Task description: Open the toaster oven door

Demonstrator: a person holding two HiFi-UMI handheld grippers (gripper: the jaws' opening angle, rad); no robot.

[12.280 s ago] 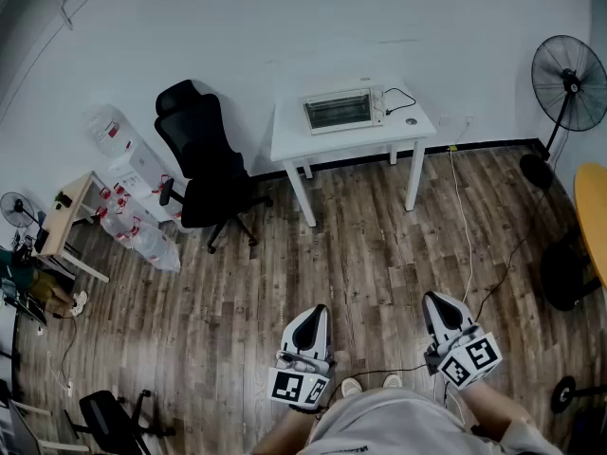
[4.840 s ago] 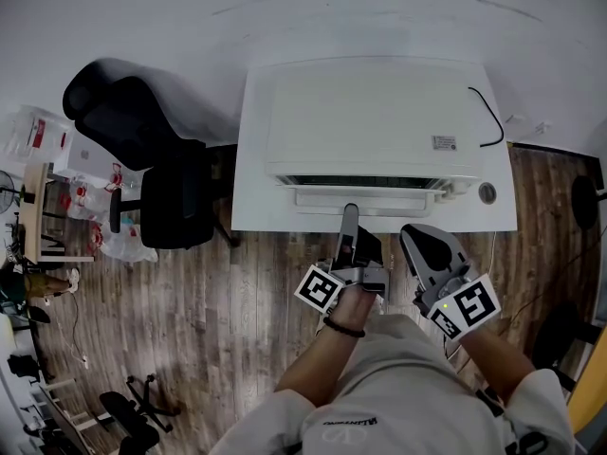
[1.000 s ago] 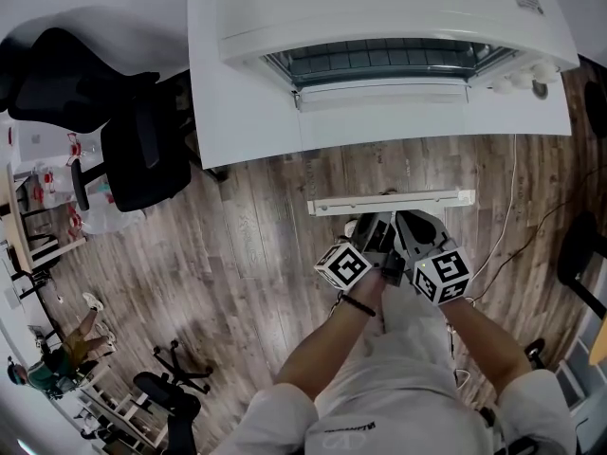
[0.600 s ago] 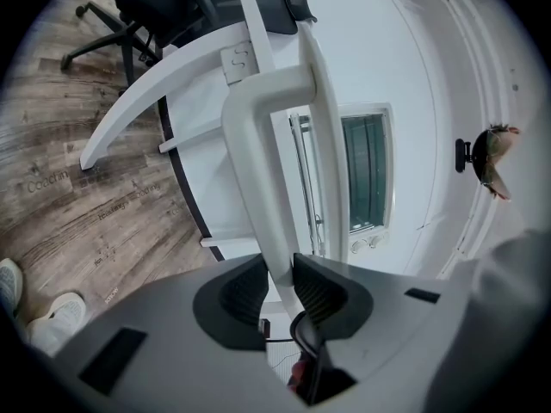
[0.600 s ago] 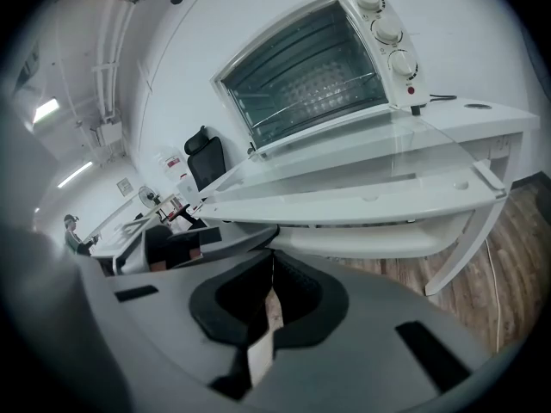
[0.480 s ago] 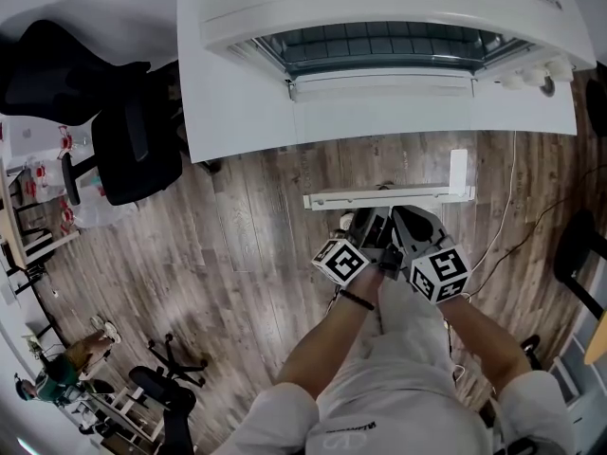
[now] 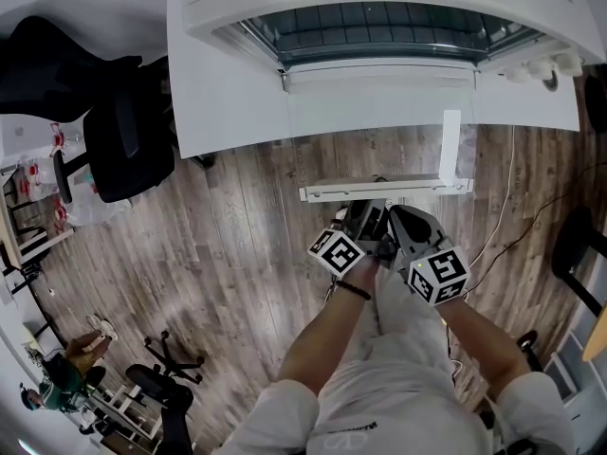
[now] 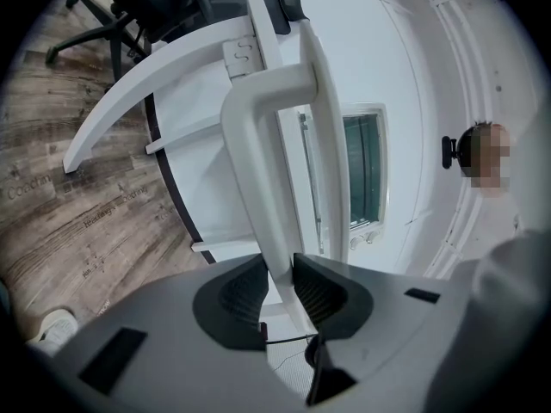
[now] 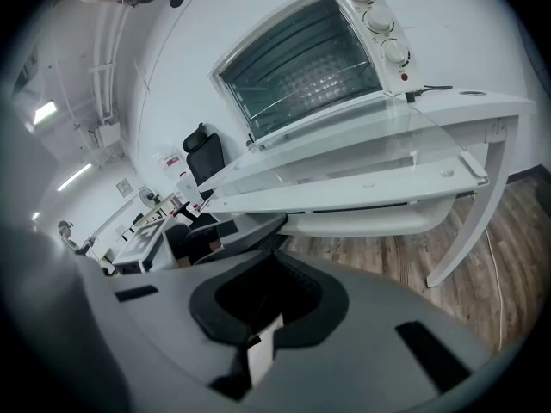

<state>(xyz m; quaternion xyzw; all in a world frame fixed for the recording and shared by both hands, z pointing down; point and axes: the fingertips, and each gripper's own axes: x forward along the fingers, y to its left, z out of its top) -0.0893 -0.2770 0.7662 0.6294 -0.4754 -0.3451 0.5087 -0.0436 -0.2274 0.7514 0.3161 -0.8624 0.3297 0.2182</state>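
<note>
Below the toaster oven (image 9: 301,58), fingers of the left gripper (image 8: 277,286) pinch the door handle (image 8: 258,162), holding the door (image 9: 362,166) swung down nearly flat; the right gripper (image 9: 258,317) sits alongside, fingers closed on nothing.

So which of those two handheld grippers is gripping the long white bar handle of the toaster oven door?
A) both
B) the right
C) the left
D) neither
C: the left gripper has its jaws closed on the long white bar handle; the right gripper holds nothing.
</note>
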